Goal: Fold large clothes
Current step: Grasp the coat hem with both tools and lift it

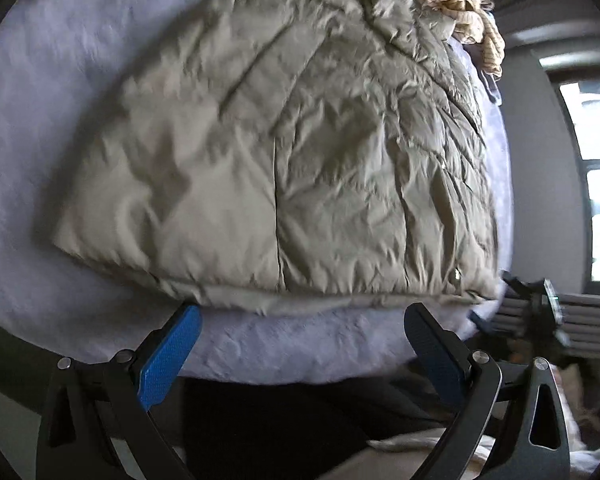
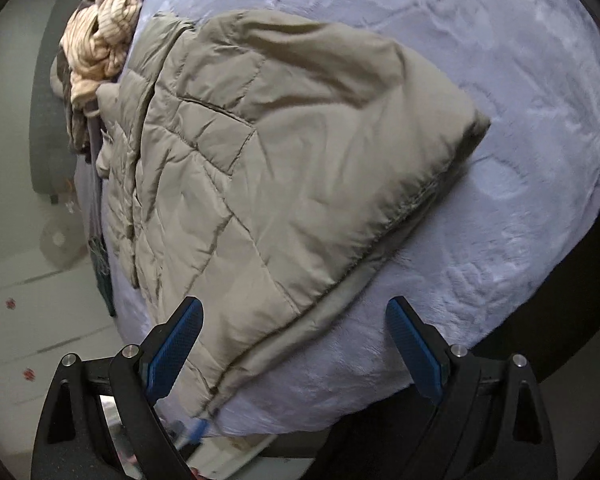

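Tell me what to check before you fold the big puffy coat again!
1. Left gripper jaws open, holding nothing: ok.
2. Right gripper jaws open, holding nothing: ok.
3. Coat lies on the blanket, already folded over: ok.
4. Coat lies smooth: not ok, its stitched side is crumpled.
5. Striped cloth pile clear of the coat: not ok, it touches the far end.
6. Sleeves tucked inside: cannot tell.

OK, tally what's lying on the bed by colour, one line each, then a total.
Khaki-grey: 1, the padded jacket spread on the lavender bed cover.
Cream striped: 1, the bundled garment at the far edge.
Other darker cloth under that bundle: cannot count.
Total: 2 distinct items.
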The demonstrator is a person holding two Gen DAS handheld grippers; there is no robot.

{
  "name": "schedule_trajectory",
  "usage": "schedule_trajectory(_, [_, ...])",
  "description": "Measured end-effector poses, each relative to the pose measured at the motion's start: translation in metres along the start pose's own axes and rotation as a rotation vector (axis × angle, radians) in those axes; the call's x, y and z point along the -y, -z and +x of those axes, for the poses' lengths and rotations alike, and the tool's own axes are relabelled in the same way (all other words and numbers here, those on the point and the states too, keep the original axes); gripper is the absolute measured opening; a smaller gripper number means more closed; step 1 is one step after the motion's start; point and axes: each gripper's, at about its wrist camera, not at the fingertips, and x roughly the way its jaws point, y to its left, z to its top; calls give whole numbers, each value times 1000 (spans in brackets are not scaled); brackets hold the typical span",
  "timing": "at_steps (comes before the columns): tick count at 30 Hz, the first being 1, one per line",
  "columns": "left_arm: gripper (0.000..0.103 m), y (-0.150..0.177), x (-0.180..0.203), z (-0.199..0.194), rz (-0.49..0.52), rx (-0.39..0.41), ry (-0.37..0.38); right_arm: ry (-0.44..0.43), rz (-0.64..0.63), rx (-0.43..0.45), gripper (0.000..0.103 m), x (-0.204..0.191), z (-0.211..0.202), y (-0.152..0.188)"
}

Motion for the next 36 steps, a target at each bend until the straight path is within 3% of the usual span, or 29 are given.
schedule_trajectory(3, [102,-3,-4,11,-35,-12,10,-51,41,11,94,0,7,-4])
schedule_trajectory(9, [101,-18,0,3,-99,132,25,-176,88,27,95,-14,12,-13])
schedule_trajectory(10, [97,-20,1,1,-106,148,24,-209,96,29,95,-16,11,-13])
schedule_trajectory(11, [80,-24,1,0,-109,160,13,-244,102,26,95,-18,11,-14])
schedule_trajectory(13, [62,-31,2,1,-102,146,-31,-283,102,28,95,-23,10,-14])
schedule_trajectory(19, [58,-40,0,-12,-85,175,-17,-305,90,27,95,-34,5,-17])
schedule_trajectory(21, [42,-42,4,-13,-79,182,-33,-292,89,11,95,-36,6,-20])
schedule_trajectory(23, [19,-46,7,-15,-62,188,-66,-275,89,-10,95,-37,6,-24])
schedule_trajectory(25, [16,-50,12,-21,-49,207,-75,-246,80,-29,83,-38,7,-30])
schedule_trajectory(26, [16,-51,13,-25,-46,218,-73,-220,75,-37,60,-41,8,-33])
schedule_trajectory(27, [16,-53,18,-30,-39,233,-77,-182,66,-52,26,-44,9,-38])
schedule_trajectory(28, [16,-55,21,-33,-36,243,-82,-134,54,-66,15,-46,11,-43])
schedule_trajectory(31, [16,-67,34,-46,-40,283,-84,-106,-7,-79,11,-62,9,-56])
schedule_trajectory(36, [16,-104,73,-69,-13,383,-99,-61,-222,-70,10,-122,-2,-81])
